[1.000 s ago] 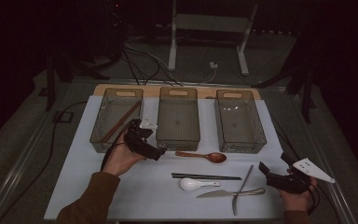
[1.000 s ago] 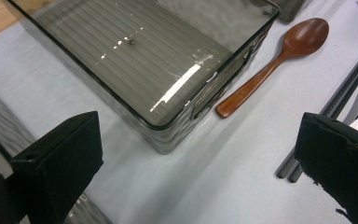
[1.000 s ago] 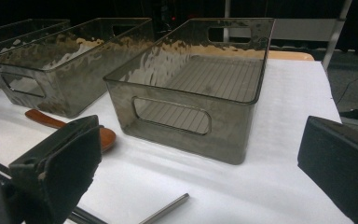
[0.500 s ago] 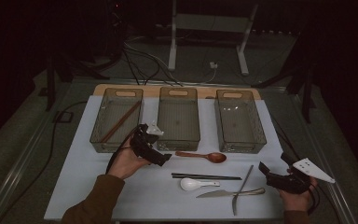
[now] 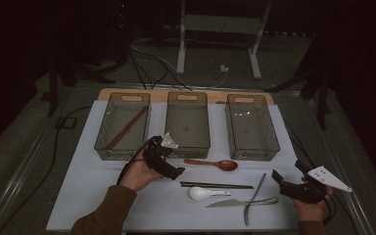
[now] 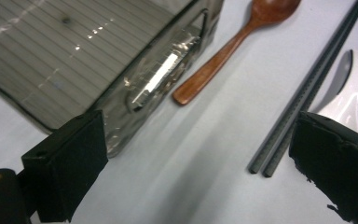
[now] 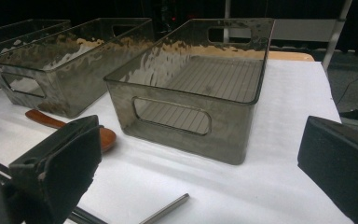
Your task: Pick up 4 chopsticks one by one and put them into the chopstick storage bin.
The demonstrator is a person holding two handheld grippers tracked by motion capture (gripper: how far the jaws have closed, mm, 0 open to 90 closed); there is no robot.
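White cloth covers the table (image 5: 78, 196), set in a dark room, with three clear plastic bins (image 5: 188, 125) in a row along its far side; the left bin holds a pair of brown chopsticks (image 5: 127, 127). Utensils lie loose in front of the bins: a wooden spoon (image 5: 213, 163), dark chopsticks (image 5: 216, 185), a white soup spoon (image 5: 206, 193), a knife (image 5: 242, 201). The left gripper (image 5: 169, 169) hovers just short of the wooden spoon, fingers (image 6: 67, 163) spread wide and empty. The spoon lies ahead of them, its handle end nearest, its long axis running left to right along the middle bin's front wall. The right gripper (image 5: 286, 185) waits well apart at the table's right edge, fingers likewise spread.
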